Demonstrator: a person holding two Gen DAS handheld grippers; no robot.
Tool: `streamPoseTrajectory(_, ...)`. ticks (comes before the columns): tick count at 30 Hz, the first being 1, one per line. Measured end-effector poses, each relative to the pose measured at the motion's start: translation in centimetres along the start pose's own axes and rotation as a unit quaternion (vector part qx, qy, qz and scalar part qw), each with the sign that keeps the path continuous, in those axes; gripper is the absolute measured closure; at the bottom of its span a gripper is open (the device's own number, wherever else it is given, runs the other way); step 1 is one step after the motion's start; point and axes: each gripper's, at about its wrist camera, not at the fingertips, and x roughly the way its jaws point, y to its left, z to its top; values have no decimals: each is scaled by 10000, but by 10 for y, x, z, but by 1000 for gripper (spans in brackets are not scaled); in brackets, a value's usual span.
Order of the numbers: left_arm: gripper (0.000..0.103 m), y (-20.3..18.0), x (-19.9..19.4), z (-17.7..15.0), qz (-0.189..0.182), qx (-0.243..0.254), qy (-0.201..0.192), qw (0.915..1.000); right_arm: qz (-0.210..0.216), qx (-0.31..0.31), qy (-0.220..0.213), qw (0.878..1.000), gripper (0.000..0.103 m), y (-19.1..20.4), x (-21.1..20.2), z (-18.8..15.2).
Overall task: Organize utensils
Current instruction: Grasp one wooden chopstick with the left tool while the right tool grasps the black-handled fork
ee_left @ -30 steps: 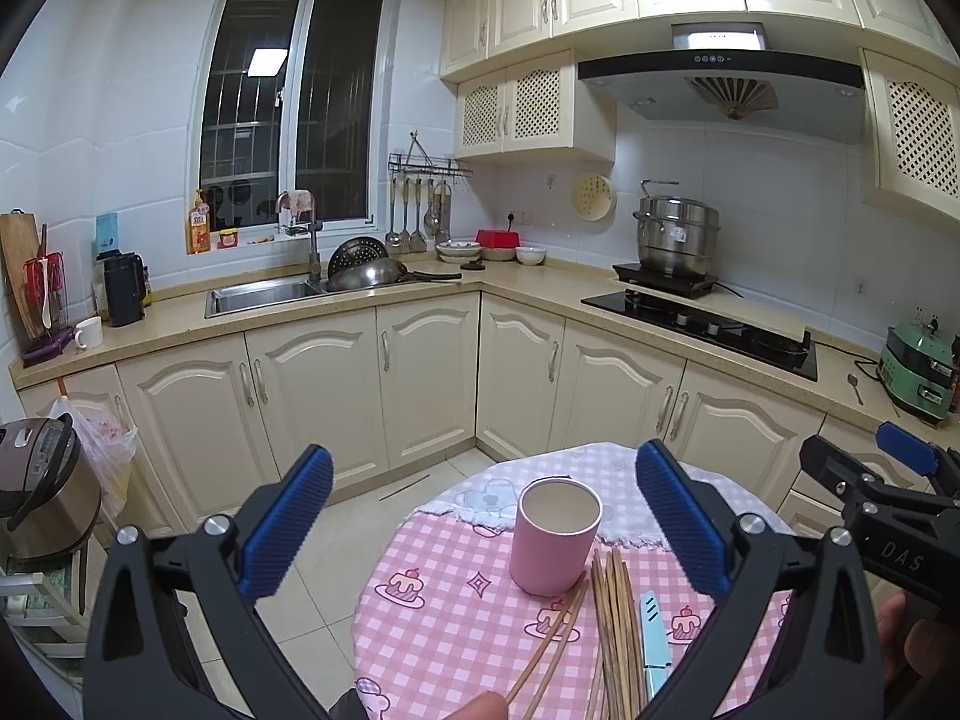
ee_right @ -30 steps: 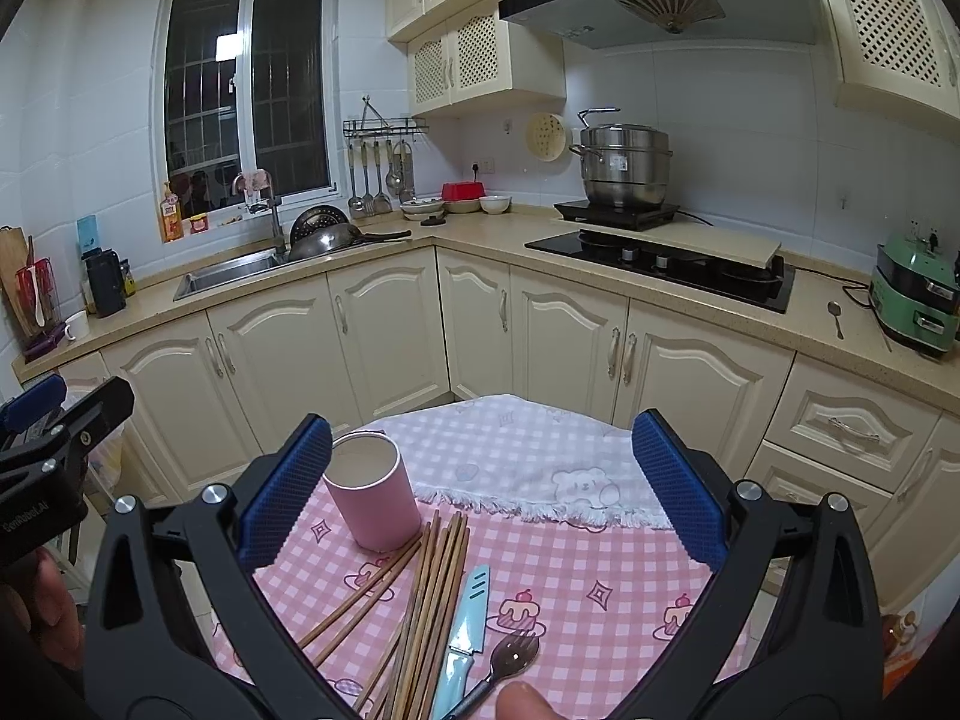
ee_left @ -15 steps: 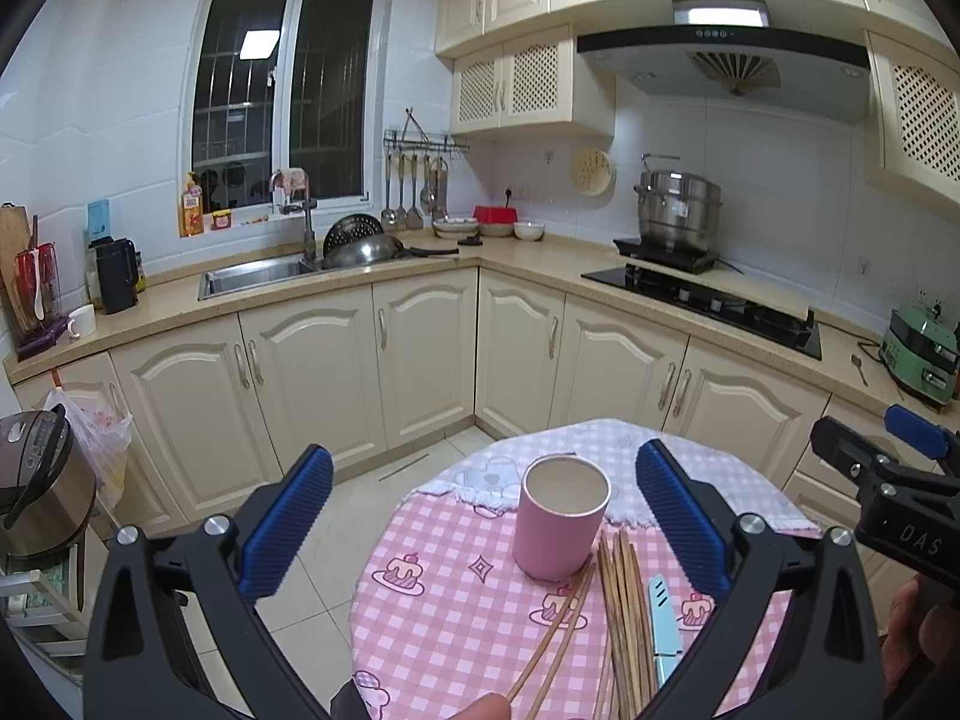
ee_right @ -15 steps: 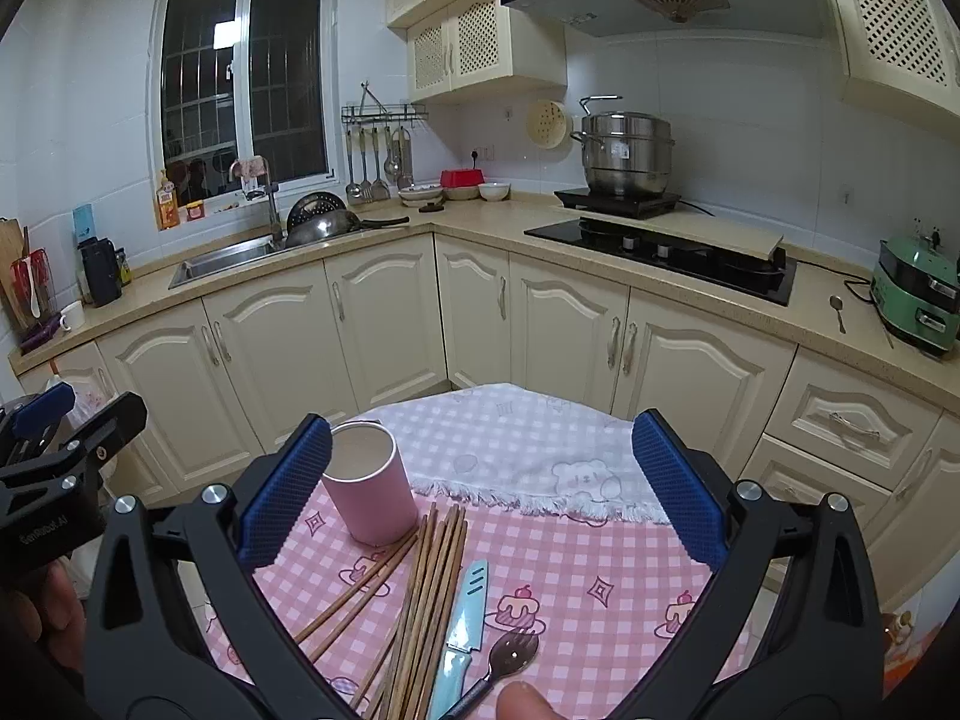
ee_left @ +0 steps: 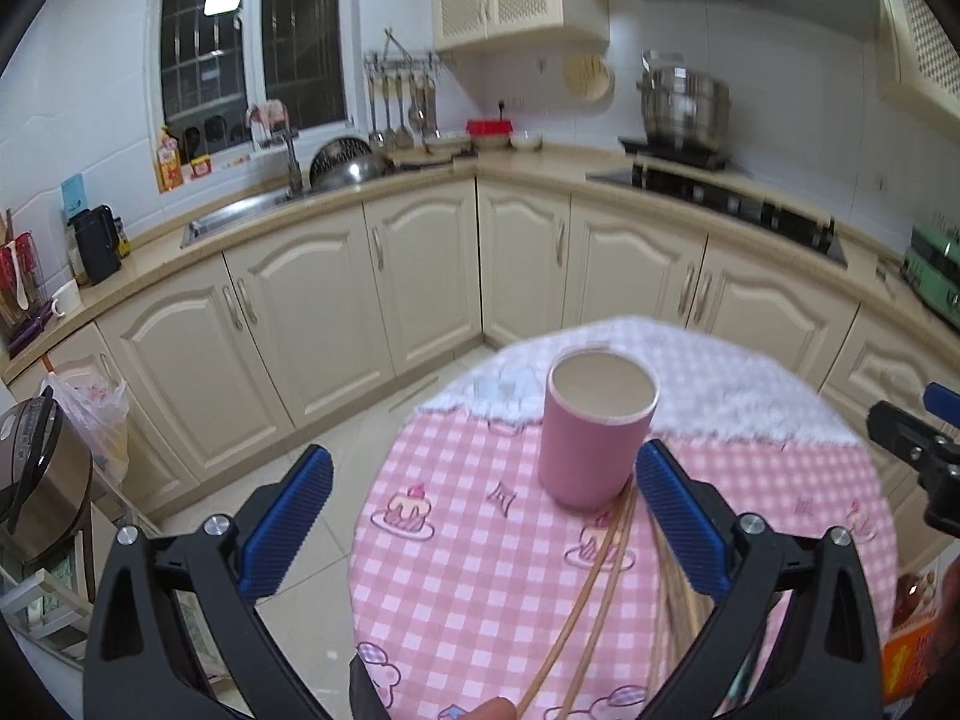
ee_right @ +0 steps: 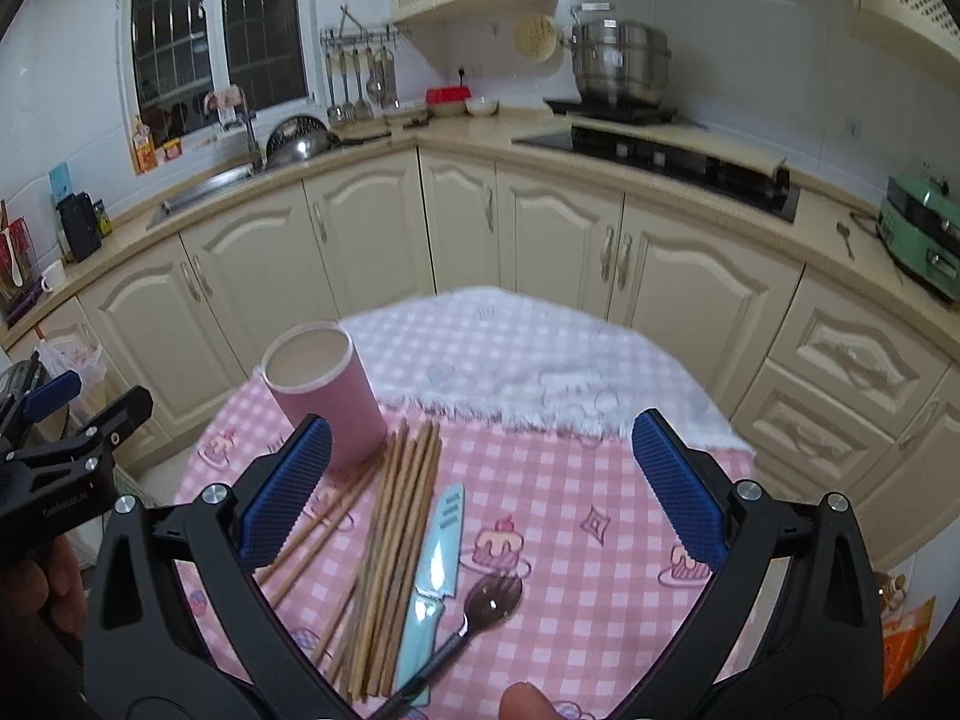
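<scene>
We hold both claws spread wide and empty above the round table (ee_right: pixel 600 480). Our landmark is the one pink cup (ee_right: pixel 324 396), upright and empty. Our right gripper (ee_right: pixel 480 486) hangs nearer the utensils, which lie just right of the cup: a bundle of wooden chopsticks (ee_right: pixel 396 528), too overlapped to count, one light-blue knife (ee_right: pixel 435 570) and one dark spoon (ee_right: pixel 480 606), long axes running from us toward the cup. Our left gripper (ee_left: pixel 480 516) faces the cup itself.
</scene>
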Motion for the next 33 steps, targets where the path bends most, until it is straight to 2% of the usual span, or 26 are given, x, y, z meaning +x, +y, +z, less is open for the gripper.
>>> streamPoseTrajectory(6, 4, -10, 49, -26, -29, 418, 651, 9970, 44, 227, 856, 9961, 5, -13, 33, -33)
streamPoseTrajectory(11, 4, -22, 83, -47, -126, 847, 1136, 9898, 69, 450, 1483, 9879, 5, -24, 56, -62)
streamPoseTrajectory(20, 4, -38, 119, -68, -416, 1484, 1638, 9744, 46, 602, 2054, 9768, 5, -27, 78, -91)
streamPoseTrajectory(23, 4, -43, 125, -72, -424, 1692, 1721, 9695, 18, 601, 2220, 9732, 15, -26, 83, -100)
streamPoseTrajectory(25, 4, -44, 130, -74, -431, 1768, 1781, 9671, 4, 579, 2332, 9707, 27, -24, 88, -105)
streamPoseTrajectory(29, 4, -47, 136, -75, -498, 1882, 1838, 9635, -51, 401, 2318, 9719, 34, -16, 88, -106)
streamPoseTrajectory(33, 4, -56, 137, -77, -435, 2147, 1835, 9583, -135, 110, 2332, 9723, 52, -9, 87, -106)
